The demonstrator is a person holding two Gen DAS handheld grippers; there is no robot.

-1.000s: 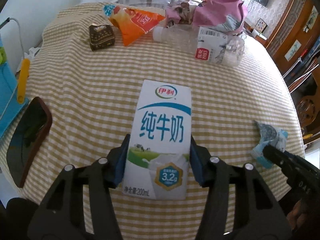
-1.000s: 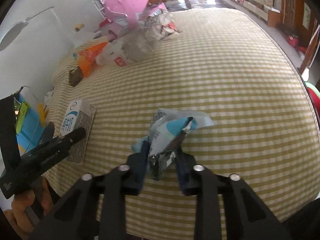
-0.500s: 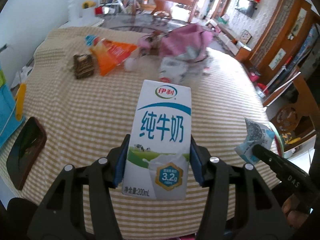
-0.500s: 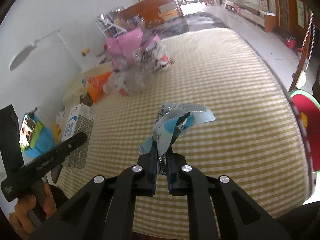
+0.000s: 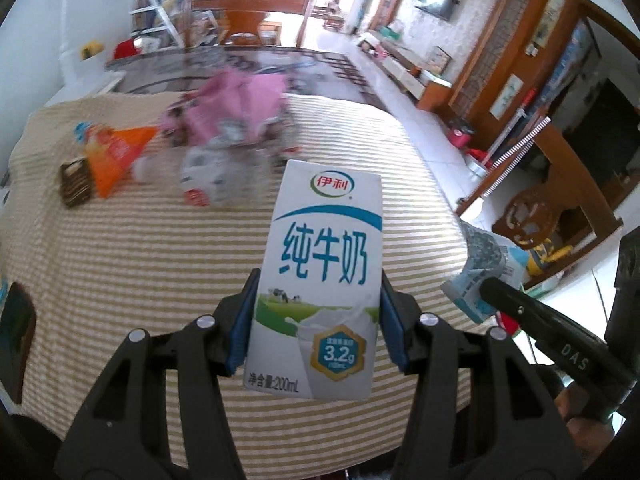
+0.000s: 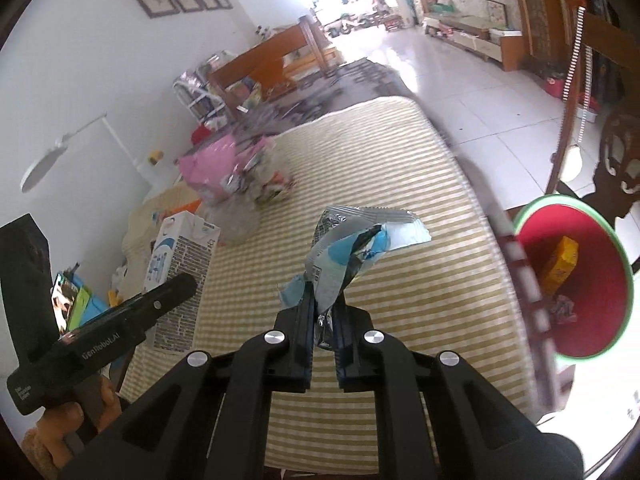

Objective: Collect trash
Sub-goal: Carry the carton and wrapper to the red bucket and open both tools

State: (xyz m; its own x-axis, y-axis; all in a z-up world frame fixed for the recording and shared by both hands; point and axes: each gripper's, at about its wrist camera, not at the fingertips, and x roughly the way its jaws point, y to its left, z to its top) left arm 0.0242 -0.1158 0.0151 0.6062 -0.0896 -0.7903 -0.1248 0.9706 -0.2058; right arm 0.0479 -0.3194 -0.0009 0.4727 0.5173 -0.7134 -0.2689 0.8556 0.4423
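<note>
Surroundings: checked tablecloth covers the table; at its far side lie a pink bag, an orange packet, a small brown carton and a clear bottle, blurred, all well apart from both grippers.
Obstruction: nothing lies between the held items and the bin.
Left gripper: fingers clamped on both narrow sides of the milk carton, held clear above the cloth.
Carton axis: long axis runs away from the camera, along the fingers; printed face towards the lens, brand end farthest out.
Right gripper: fingers pinched on the crumpled wrapper, raised off the cloth; wrapper stands up and fans to the right.
Bin: red inside, green rim, beside the table's right edge; holds a yellow box and a small crumpled scrap.
</note>
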